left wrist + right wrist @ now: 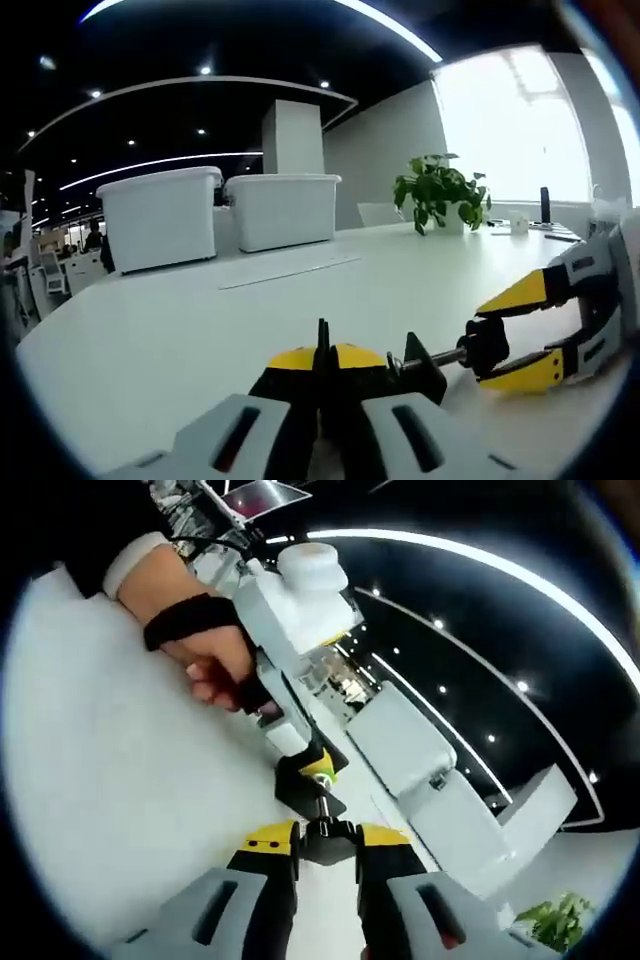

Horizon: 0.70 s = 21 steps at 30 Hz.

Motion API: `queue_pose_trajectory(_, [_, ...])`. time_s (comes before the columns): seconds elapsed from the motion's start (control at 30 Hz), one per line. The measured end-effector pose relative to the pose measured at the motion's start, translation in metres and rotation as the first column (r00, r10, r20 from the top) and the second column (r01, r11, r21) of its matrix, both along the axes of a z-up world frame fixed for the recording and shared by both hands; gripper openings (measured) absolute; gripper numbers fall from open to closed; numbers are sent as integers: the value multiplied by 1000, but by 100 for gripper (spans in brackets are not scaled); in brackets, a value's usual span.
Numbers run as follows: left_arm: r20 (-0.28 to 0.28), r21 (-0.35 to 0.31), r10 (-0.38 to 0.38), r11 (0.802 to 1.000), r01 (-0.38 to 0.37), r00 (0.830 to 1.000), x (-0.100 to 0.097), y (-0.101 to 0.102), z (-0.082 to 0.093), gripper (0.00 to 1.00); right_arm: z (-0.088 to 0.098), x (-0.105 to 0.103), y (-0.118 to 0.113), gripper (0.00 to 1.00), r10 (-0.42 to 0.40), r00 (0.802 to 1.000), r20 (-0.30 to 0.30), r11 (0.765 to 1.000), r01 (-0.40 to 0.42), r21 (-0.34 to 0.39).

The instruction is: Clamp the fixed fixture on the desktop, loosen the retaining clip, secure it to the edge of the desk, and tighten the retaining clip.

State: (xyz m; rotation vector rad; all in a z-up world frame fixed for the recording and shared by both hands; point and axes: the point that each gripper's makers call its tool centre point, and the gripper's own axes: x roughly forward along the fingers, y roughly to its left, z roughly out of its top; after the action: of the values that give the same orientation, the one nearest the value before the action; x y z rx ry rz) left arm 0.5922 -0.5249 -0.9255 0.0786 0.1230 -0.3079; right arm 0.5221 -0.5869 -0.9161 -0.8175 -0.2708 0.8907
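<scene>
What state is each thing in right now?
left gripper: shut on clamp body.
right gripper: shut on screw knob.
clamp: on the desk, held at both ends.
two bins: lids on.

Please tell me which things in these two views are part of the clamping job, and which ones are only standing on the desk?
Belong to the job:
- black clamp fixture
- its screw knob
- left hand-held gripper, shut on the fixture
- right hand-held gripper, jaws around the knob
- white desk

Just standing about:
- two white storage bins
- potted plant
</scene>
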Motion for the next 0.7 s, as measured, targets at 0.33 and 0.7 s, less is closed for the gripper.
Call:
queue_pose_trajectory(0.33, [4, 5, -20, 1000, 20, 1000, 1, -4, 0, 4, 7, 33, -34, 26, 170, 684, -709, 806, 318, 499])
queue_pose_trajectory(0.7, [7, 11, -38, 999, 38, 999, -2, -7, 1, 4, -8, 19, -19, 20, 262, 542, -798, 800, 340, 494])
